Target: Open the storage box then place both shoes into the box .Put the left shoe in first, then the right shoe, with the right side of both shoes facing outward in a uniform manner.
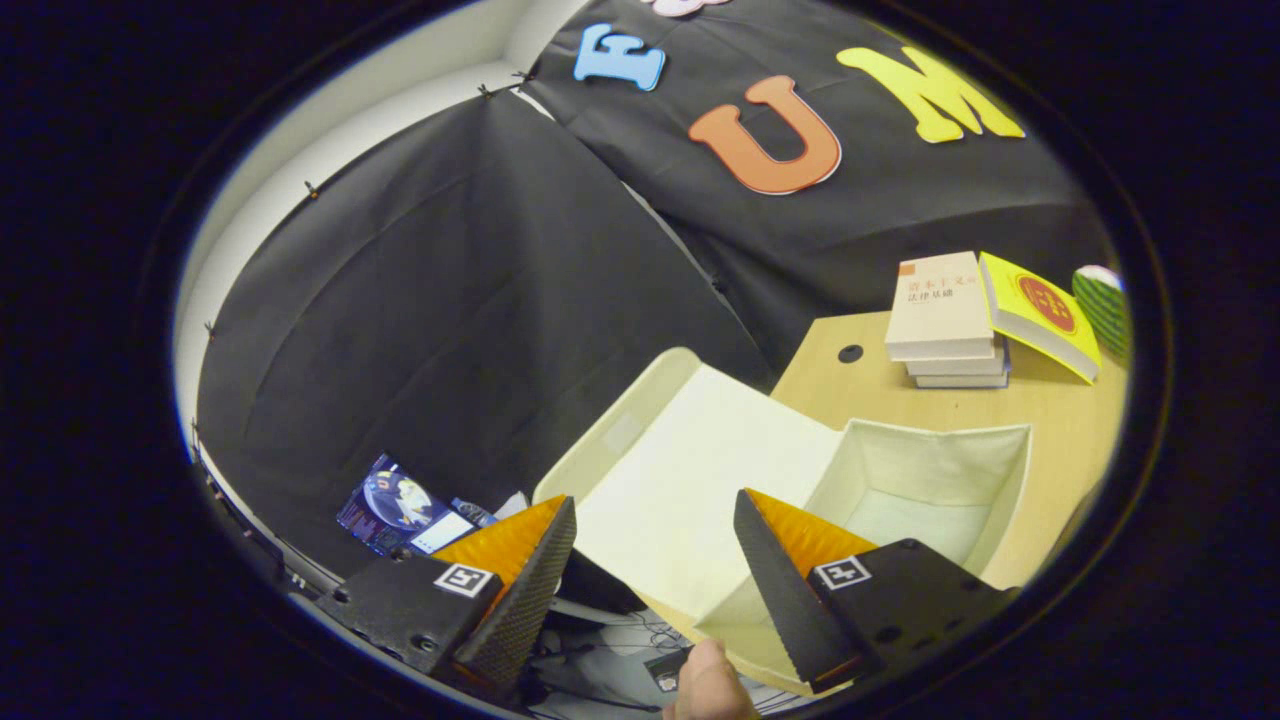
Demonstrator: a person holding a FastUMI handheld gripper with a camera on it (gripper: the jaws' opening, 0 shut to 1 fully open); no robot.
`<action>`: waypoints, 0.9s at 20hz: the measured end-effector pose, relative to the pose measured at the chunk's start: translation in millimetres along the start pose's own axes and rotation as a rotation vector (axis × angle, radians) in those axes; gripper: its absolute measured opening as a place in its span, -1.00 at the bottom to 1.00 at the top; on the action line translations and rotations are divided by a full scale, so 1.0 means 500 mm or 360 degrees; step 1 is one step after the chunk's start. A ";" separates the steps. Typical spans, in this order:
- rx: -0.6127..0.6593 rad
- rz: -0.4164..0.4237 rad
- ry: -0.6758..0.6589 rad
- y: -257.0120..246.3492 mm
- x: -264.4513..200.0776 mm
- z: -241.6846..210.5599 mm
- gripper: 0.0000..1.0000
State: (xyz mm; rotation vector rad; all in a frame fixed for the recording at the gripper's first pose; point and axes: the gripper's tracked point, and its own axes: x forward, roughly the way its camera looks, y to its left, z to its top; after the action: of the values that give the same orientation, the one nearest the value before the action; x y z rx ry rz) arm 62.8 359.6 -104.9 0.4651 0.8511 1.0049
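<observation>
The gripper [655,530] has its two fingers spread wide apart, with nothing pinched between them. The left finger [520,590] and the right finger [790,590] each carry a small square marker tag on the body behind them. In the gap between the fingers lies the lid [690,480] of the storage box [930,480], folded fully back toward 10 o'clock from the box mouth. The right finger overlaps the near wall of the box; contact cannot be confirmed.

The storage box is a pale fabric bin standing open just ahead of the right finger, at about 1 o'clock from the gripper. Its interior is visible and appears bare, though the near part of its floor is hidden behind the right finger.

The box rests on a light wooden table [1050,420] with a dark round cable hole [850,353] at 12 o'clock from the box. Beyond the box, at 1 o'clock, sits a stack of books [950,325]; a yellow book [1040,315] leans against its right side. A green striped object [1105,305] next to it is cut off and cannot be identified.

Black cloth forms the booth wall behind the table. At 9 o'clock from the left finger, a dark printed card [400,510] lies low against the cloth. Below the fingers, part of a hand [710,685] shows, along with cables too dim to resolve.
</observation>
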 end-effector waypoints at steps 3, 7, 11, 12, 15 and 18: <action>0.0009 -0.0058 -0.0013 -0.016 -0.023 0.000 1.00; 0.0009 -0.0118 -0.0039 -0.055 -0.062 -0.001 1.00; 0.0013 -0.0281 -0.0088 -0.137 -0.117 -0.003 1.00; 0.0025 -0.0344 -0.0100 -0.165 -0.133 -0.001 1.00; 0.0075 -0.0469 -0.0083 -0.230 -0.174 -0.011 1.00; 0.0109 -0.0598 -0.0027 -0.308 -0.222 -0.029 1.00</action>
State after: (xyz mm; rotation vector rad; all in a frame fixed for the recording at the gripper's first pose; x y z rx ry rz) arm 105.1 187.8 -175.3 0.3536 0.9193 0.6274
